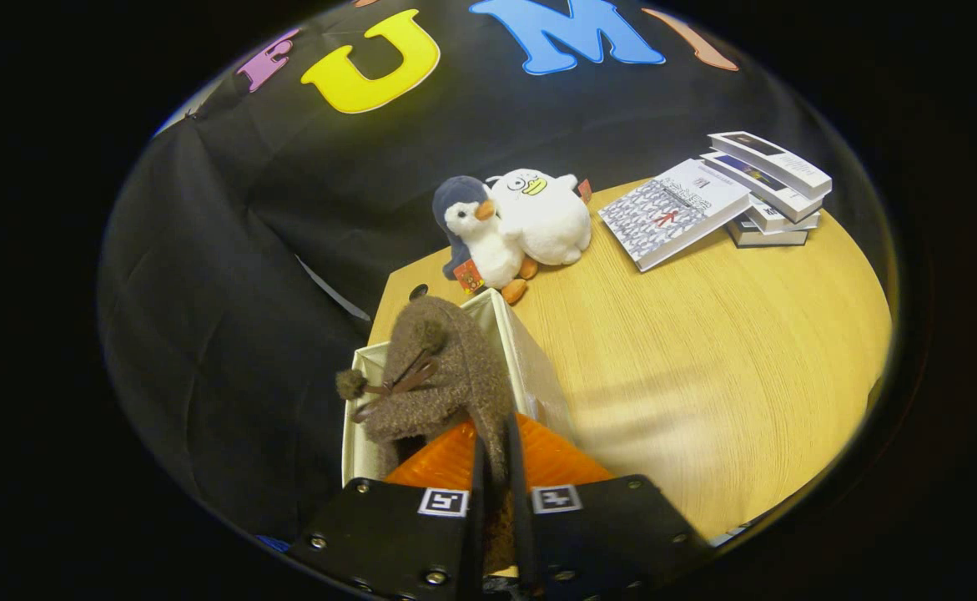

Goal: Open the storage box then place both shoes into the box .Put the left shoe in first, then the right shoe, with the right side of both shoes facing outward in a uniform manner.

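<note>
At the bottom centre of the frame the gripper had its two fingers drawn nearly together, pinching the fuzzy brown shoe by a thin fold of its collar, with only a narrow slit between them. The shoe hung forward from the fingers, its toe rising toward the middle of the frame and two small pompoms on brown laces showing on its left side. It sat over the open white storage box, whose pale walls showed to the left of and behind the shoe; whether the shoe rested on the box floor could not be told. The box stood at the left edge of a wooden table. Near the centre top of the table, beyond the box, a plush penguin leaned against a white plush duck. In the upper right a stack of books lay with one book propped against it.
</note>
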The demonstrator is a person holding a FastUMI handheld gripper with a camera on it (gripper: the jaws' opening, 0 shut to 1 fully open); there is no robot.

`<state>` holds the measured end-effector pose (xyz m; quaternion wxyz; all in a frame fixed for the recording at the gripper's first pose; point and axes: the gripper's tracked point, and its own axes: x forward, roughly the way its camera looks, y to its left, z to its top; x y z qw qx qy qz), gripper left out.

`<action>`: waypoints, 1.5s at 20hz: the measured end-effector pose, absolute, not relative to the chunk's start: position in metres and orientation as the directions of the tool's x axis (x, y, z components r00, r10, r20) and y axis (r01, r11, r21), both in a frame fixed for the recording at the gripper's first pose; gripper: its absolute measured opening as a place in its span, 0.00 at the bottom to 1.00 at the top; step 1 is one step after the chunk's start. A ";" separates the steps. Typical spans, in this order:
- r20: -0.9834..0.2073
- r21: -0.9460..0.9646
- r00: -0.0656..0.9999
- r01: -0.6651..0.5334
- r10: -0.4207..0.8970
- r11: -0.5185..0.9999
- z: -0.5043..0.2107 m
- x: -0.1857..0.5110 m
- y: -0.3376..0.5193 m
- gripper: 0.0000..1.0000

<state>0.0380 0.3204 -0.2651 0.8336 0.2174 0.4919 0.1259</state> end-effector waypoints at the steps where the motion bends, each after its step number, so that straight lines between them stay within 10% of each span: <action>1: -0.752 0.484 0.507 -0.008 0.421 0.875 -0.259 0.042 0.318 0.38; 4: -0.725 0.454 0.562 -0.044 0.398 0.890 -0.240 0.054 0.303 0.96; 15: -0.521 0.235 0.790 -0.232 0.324 0.944 -0.133 0.075 0.201 0.98; 30: -0.232 -0.021 0.972 -0.024 0.019 0.999 -0.040 0.053 -0.001 0.97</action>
